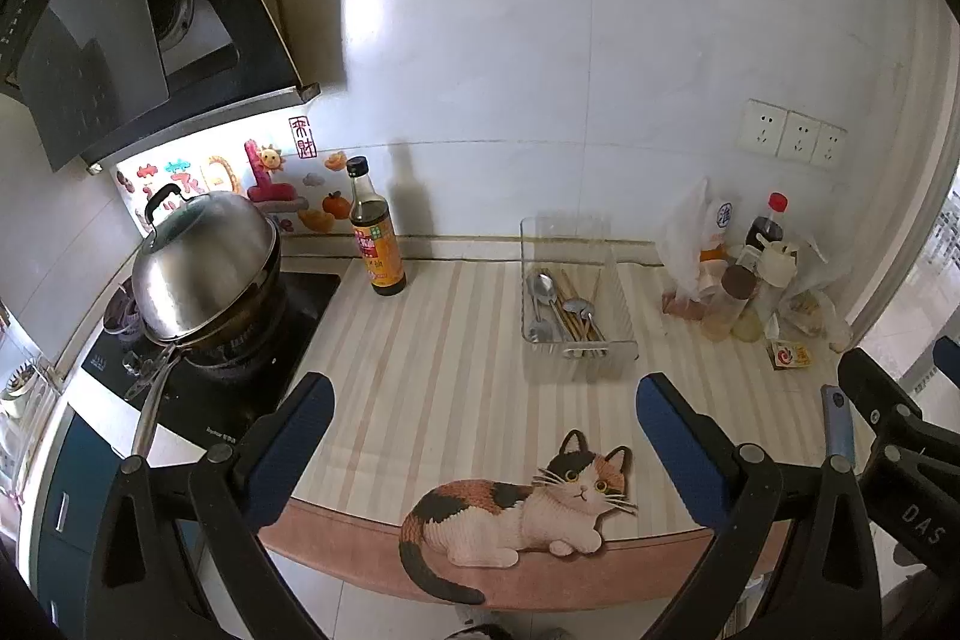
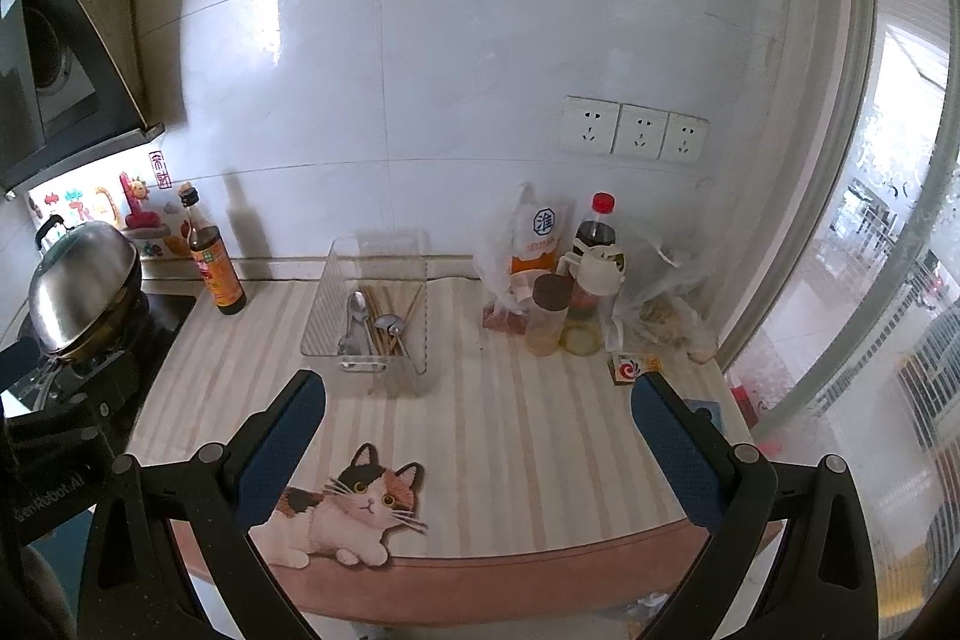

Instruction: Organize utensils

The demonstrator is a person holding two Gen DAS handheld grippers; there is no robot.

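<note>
Two grippers over one striped counter mat (image 1: 456, 352), all positions reckoned from the clear tray (image 1: 618, 322) at the wall end of the mat.

Surroundings: dark sauce bottle (image 1: 373, 238) with yellow-red label, well to the tray's left, upright against the wall. Further left, lidded steel wok (image 1: 204, 268) on a black hob (image 1: 252, 370), long handle pointing toward the counter's front edge. To the tray's right, a crowded cluster: plastic bag (image 1: 690, 238), red-capped dark bottle (image 1: 768, 220), brown-lidded jar (image 1: 729, 304) and a white-topped bottle, all close together. Small printed box (image 1: 789, 357) lies flat in front of that cluster. Triple wall socket (image 1: 792, 133) above it. Cat picture (image 1: 528, 508) on the mat's front edge, well in front of the tray. Mat between tray and cat lies bare.

Container: clear tray, rectangular, see-through, open-topped, short end toward the cameras. Contents: metal spoons (image 1: 543, 289) on the left side, bundle of chopsticks (image 1: 576, 316) in the middle, another spoon (image 1: 579, 307) lying over them.

Left gripper (image 1: 485, 436): blue-padded jaws spread wide, holding nothing, in front of the tray above the cat picture.

Right gripper (image 2: 477, 436): jaws likewise spread wide and unladen, in front and slightly right of the tray.
</note>
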